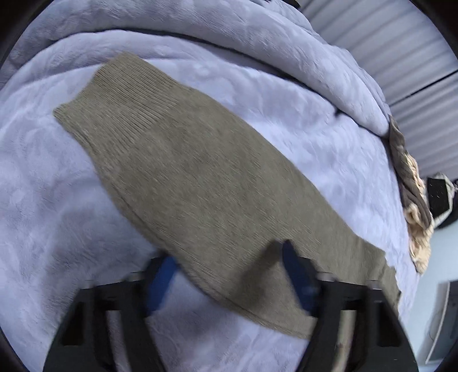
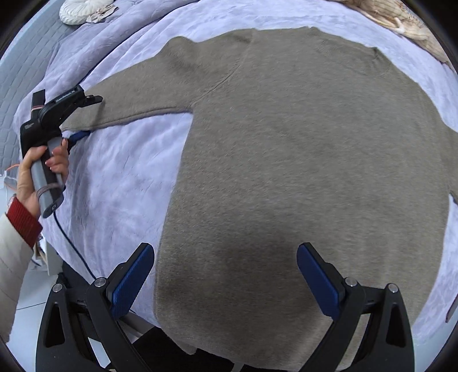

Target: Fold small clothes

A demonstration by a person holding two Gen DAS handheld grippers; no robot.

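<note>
right wrist: lavender blanket [image 2: 120,183] covers bed.

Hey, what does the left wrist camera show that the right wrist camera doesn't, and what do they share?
Only the left wrist view: the sweater's ribbed cuff and a brown cable-knit garment at the bed's edge.

Only the right wrist view: the sweater's whole body, a hand holding the left gripper at the sleeve, and a round white cushion.

Both: the taupe knit sweater spread on the lavender plush blanket.
</note>
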